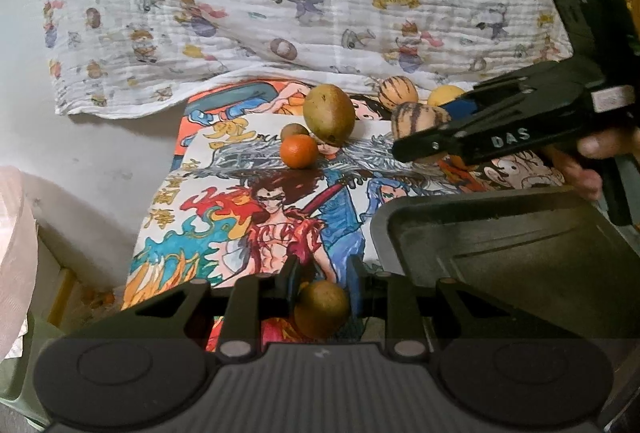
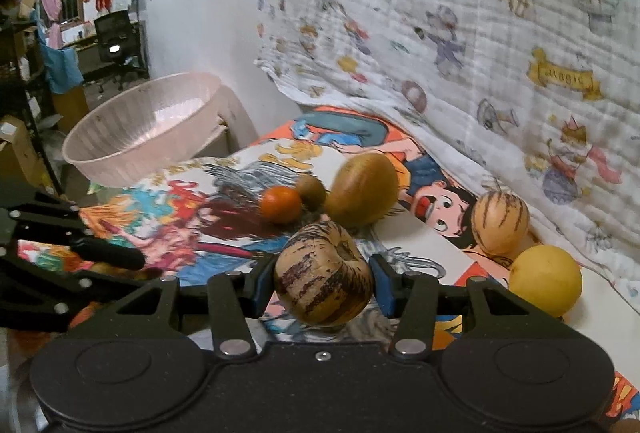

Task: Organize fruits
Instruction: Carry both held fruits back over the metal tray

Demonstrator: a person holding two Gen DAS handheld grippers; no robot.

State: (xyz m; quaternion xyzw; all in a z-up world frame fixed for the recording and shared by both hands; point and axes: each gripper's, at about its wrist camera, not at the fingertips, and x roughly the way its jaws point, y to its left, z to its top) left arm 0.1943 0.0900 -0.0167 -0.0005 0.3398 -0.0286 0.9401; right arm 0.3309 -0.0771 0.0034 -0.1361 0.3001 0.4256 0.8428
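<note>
At far left of the right wrist view a pink ribbed bowl sits just off the edge of the desk, which is covered in bright cartoon posters. The left gripper has its jaws pinching a small brown fruit, held over the posters beside a dark tray. Further in, a tangerine touches a small kiwi and a large brown-green fruit. To their right, the right gripper has its jaws closed on a striped melon; whether the melon is clear of the desk is hard to judge. Beyond it lie a second striped melon and a yellow fruit, both against the printed cloth hanging behind.
</note>
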